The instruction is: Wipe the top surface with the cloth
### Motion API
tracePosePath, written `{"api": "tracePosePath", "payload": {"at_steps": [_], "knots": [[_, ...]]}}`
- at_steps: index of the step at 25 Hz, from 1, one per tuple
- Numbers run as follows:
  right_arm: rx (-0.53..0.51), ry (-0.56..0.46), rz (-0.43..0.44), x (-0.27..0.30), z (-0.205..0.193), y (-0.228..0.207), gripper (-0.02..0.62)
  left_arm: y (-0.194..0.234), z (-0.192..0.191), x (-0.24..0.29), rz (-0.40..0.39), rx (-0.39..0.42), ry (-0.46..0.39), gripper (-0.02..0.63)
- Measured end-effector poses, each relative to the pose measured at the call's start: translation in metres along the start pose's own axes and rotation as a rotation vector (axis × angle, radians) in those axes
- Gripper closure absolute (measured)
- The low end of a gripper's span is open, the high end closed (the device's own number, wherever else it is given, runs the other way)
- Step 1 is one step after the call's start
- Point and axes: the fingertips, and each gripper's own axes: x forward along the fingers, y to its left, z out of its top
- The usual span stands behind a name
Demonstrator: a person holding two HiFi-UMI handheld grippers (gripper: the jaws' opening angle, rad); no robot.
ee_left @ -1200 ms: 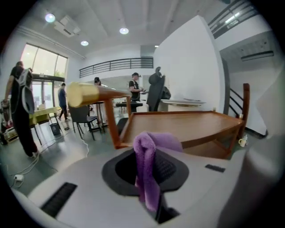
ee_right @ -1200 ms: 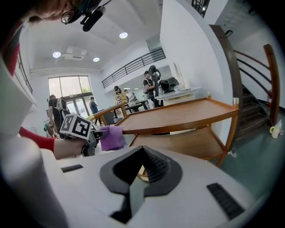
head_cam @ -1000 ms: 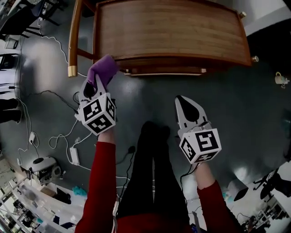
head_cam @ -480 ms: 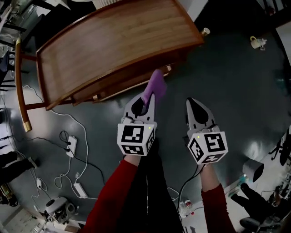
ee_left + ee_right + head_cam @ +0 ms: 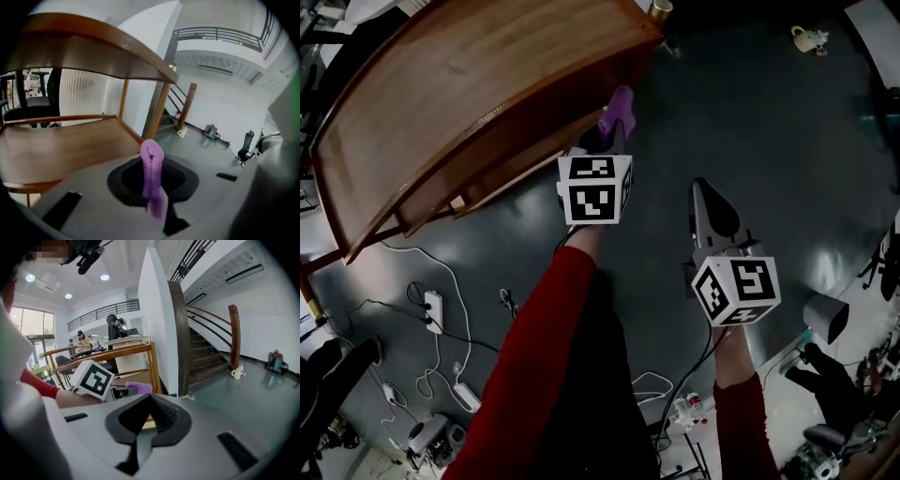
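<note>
The wooden cart's top surface (image 5: 459,84) fills the upper left of the head view. My left gripper (image 5: 609,131) is shut on a purple cloth (image 5: 622,105) at the cart's near right corner. In the left gripper view the cloth (image 5: 152,173) hangs folded from the jaws, the top board (image 5: 93,42) runs overhead and the lower shelf (image 5: 61,145) lies just ahead to the left. My right gripper (image 5: 701,190) is shut and holds nothing, hanging over the floor to the right of the left one. From the right gripper view I see the left gripper's marker cube (image 5: 96,378) and the cloth (image 5: 139,387).
A small mug (image 5: 806,37) stands on the dark floor near a staircase (image 5: 206,357). White cables and a power strip (image 5: 431,309) lie on the floor at the left. A white wall (image 5: 157,319) rises behind the cart's end. My legs (image 5: 581,375) are below.
The left gripper has carried the cloth forward and right, from the cart's front edge to its right corner, now below the top board. The right gripper has stayed shut and low.
</note>
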Motion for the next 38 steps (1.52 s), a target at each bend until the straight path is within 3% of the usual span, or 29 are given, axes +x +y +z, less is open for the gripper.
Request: {"api": "tracePosePath", "payload": {"at_steps": [5, 12, 16, 22, 28, 29, 31, 35, 38], "knots": [[-0.03, 0.027, 0.115, 0.022, -0.005, 0.04, 0.583, 0.069, -0.015, -0.047, 0.133, -0.031, -0.014, 0.552], [-0.105, 0.1, 0.42, 0.057, -0.025, 0.167, 0.583, 0.196, -0.06, -0.172, 0.437, -0.164, -0.045, 0.552], [-0.137, 0.133, 0.528, 0.062, -0.041, 0.224, 0.583, 0.255, -0.091, -0.234, 0.588, -0.222, -0.046, 0.552], [-0.166, 0.139, 0.598, 0.063, -0.048, 0.274, 0.583, 0.309, -0.123, -0.293, 0.728, -0.255, -0.016, 0.552], [-0.154, 0.116, 0.562, 0.062, -0.051, 0.268, 0.583, 0.325, -0.139, -0.318, 0.831, -0.314, -0.013, 0.552], [-0.149, 0.113, 0.549, 0.061, -0.053, 0.262, 0.583, 0.313, -0.136, -0.319, 0.812, -0.32, -0.037, 0.552], [-0.134, 0.104, 0.508, 0.059, -0.054, 0.242, 0.583, 0.266, -0.119, -0.304, 0.692, -0.278, -0.093, 0.552], [-0.095, 0.066, 0.35, 0.054, -0.056, 0.17, 0.583, 0.131, -0.089, -0.202, 0.27, -0.158, -0.134, 0.552], [-0.082, 0.051, 0.239, 0.05, -0.068, 0.105, 0.583, 0.05, -0.092, -0.109, 0.056, -0.098, -0.096, 0.552]]}}
